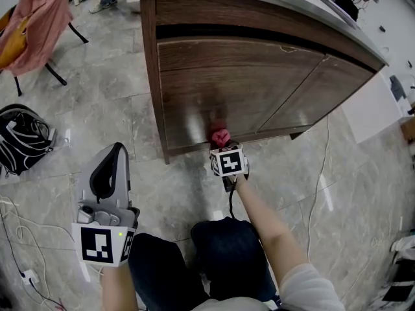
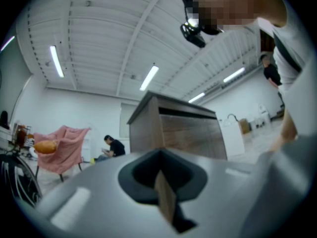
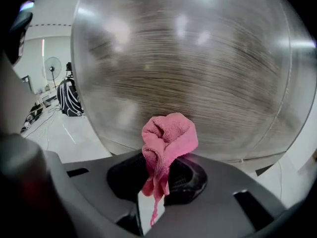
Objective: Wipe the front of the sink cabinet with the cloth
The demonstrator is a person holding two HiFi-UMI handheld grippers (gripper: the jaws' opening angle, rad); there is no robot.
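Observation:
A dark wood sink cabinet stands ahead, its door fronts facing me. My right gripper is shut on a bunched pink cloth, held close against the lower edge of the left door. In the right gripper view the pink cloth sticks up from the jaws of the right gripper in front of the wood grain of the cabinet front. My left gripper hangs low at the left over the floor, shut and holding nothing. The left gripper points up at the cabinet from a distance.
A black backpack lies on the tiled floor at left, with a chair draped in pink fabric behind it. White cables trail at lower left, another cable at right. A seated person is far off.

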